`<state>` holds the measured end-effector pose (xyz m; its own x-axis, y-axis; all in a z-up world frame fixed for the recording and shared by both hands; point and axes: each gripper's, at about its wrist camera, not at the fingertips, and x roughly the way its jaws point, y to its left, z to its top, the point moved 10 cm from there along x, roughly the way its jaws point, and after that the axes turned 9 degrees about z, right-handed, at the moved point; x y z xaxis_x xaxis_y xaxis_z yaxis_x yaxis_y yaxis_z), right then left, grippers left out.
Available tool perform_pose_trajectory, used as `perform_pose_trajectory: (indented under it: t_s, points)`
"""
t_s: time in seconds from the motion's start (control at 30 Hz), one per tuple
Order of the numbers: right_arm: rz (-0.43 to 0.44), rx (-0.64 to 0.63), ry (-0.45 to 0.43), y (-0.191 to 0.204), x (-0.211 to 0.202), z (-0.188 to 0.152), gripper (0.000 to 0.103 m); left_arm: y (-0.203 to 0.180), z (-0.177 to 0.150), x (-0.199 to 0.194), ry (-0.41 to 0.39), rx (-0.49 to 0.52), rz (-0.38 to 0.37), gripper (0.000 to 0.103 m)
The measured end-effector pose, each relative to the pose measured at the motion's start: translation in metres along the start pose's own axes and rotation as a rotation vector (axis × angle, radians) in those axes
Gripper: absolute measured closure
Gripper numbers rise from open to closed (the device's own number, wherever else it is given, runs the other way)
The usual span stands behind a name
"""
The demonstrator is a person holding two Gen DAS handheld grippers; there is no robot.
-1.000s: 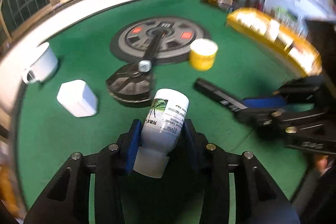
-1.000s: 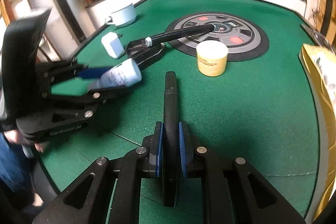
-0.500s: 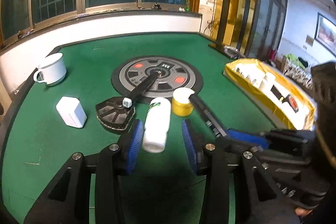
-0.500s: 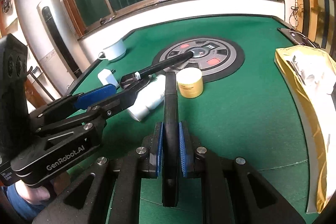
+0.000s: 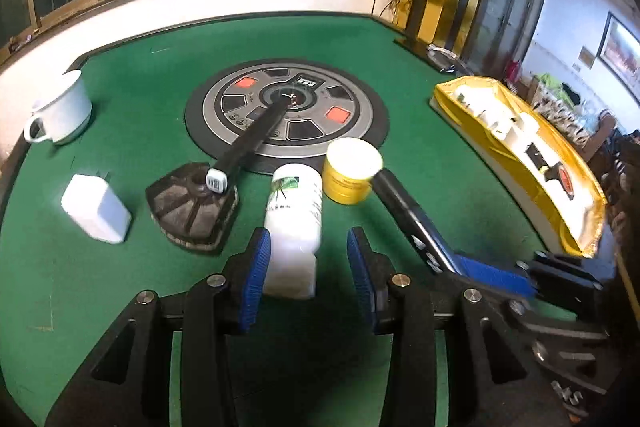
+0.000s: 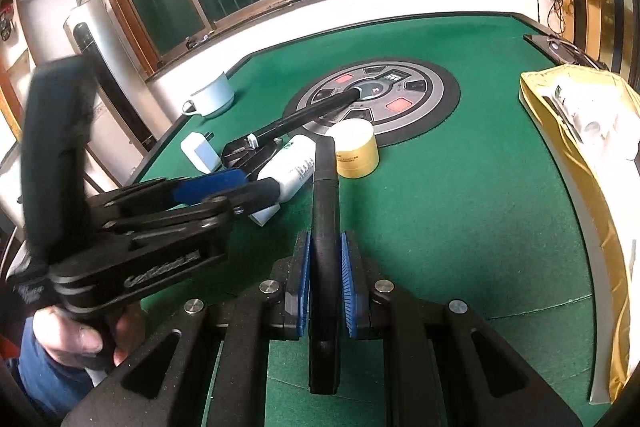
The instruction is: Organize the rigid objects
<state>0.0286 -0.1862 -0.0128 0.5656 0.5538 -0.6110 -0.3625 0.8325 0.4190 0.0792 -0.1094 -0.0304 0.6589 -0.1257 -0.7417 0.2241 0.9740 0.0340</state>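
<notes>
1. The left gripper stands part open over the green table; its blue pads flank the cap end of a white bottle that lies on the felt, the left pad beside the bottle, the right pad clear of it.
2. The right gripper is clamped on a long flat black bar, which juts forward between its pads toward a yellow jar.
3. The yellow jar stands upright just beside the bottle's far end, at the rim of the round grey centre panel.
4. A black brush with a long handle lies left of the bottle; a white charger and a white cup sit farther left.
5. A gold-lined tray at the table's right edge holds white items.
6. A hand grips the left gripper's handle.
</notes>
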Motion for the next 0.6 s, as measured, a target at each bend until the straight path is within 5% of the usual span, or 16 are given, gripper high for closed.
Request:
perform_pose_trajectory:
  t_s: [0.6]
  points:
    - [0.007, 0.061, 0.0, -0.013, -0.001, -0.001, 0.09, -0.006, 0.005, 0.042, 0.032, 0.089, 0.109, 0.071]
